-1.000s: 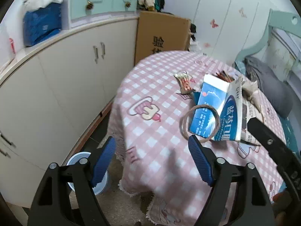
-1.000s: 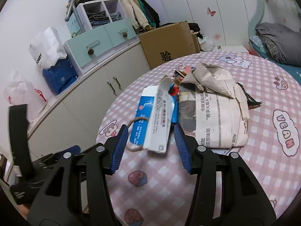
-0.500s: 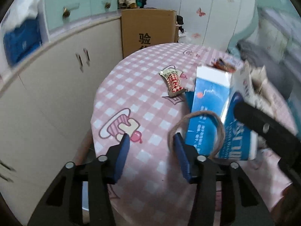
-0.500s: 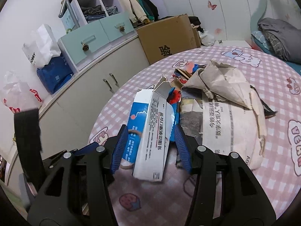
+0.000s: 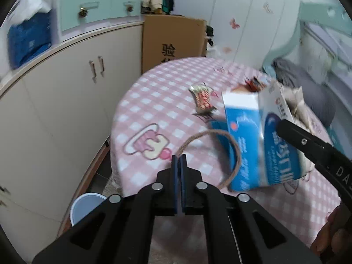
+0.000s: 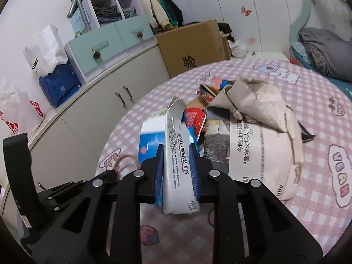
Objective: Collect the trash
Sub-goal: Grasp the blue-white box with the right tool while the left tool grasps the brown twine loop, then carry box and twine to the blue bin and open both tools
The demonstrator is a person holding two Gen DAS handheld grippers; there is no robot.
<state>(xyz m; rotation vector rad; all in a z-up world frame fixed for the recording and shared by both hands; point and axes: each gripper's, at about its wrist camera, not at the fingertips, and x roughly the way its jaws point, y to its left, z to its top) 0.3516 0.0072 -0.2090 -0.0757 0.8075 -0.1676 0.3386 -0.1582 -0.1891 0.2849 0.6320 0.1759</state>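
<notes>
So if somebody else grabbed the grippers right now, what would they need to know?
Left hand-held gripper: shut on the end of the brown twine loop.
Right hand-held gripper: jaws closing on the blue and white carton, pads pressing its sides.
On the pink checked table: a striped wrapper, the crumpled newspaper and red wrappers beside the carton.
Done: twine and carton gripped.
Left: put both in a bin, then collect the wrappers and newspaper. A white tub stands on the floor below the table edge.

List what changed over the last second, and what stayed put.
The left gripper shut on the string loop. The right gripper is closing its jaws on the blue and white box, now tilted up. The newspaper and snack wrapper stayed put.
</notes>
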